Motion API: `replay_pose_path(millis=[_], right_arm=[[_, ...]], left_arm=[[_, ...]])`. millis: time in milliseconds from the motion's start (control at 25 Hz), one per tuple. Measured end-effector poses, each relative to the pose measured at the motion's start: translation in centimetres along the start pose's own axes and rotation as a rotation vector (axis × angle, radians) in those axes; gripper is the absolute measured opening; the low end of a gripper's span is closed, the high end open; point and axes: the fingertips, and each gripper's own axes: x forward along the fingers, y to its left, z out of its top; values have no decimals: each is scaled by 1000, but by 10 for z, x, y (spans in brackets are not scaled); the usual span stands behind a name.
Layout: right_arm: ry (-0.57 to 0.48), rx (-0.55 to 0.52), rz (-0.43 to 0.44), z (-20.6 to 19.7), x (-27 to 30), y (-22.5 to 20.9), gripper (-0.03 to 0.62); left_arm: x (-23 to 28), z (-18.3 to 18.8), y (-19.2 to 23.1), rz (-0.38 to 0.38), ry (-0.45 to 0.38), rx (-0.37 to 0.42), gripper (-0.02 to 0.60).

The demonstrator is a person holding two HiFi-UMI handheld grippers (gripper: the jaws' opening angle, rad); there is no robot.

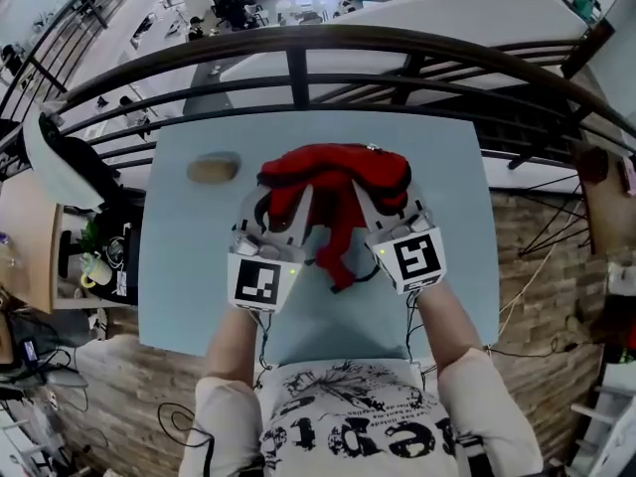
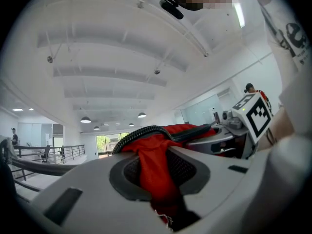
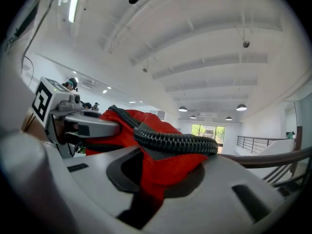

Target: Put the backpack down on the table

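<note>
A red backpack (image 1: 336, 175) with black trim hangs bunched over the pale blue table (image 1: 199, 286), held between both grippers. My left gripper (image 1: 276, 205) is shut on red fabric at the backpack's left side; in the left gripper view the backpack (image 2: 155, 172) is pinched between the jaws. My right gripper (image 1: 381, 199) is shut on the right side; in the right gripper view the backpack (image 3: 168, 167) sits in the jaws under a black ribbed handle (image 3: 175, 141). A red strap (image 1: 341, 256) dangles toward the table between the grippers.
A brown lump (image 1: 213, 169) lies on the table's far left. A dark metal railing (image 1: 298, 68) runs just beyond the table's far edge. A side table with cups (image 1: 94, 266) stands to the left, a brick-pattern floor on the right.
</note>
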Motion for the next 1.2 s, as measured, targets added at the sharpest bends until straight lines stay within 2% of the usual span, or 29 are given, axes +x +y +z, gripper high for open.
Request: replay_pose_path(millis=[240, 560, 680, 840, 1200], right_arm=[[-7, -38, -37, -10, 47, -25, 57], [43, 6, -95, -53, 86, -34, 57], [64, 19, -100, -66, 84, -29, 58], [65, 28, -120, -80, 81, -26, 60], [164, 84, -113, -128, 60, 4, 67]], left_arm=[[43, -13, 34, -38, -21, -6, 80], [75, -60, 55, -41, -4, -41, 80], [73, -73, 53, -55, -16, -54, 80], [69, -91, 48, -91, 8, -65, 83], [45, -138, 29, -133, 55, -164, 91]])
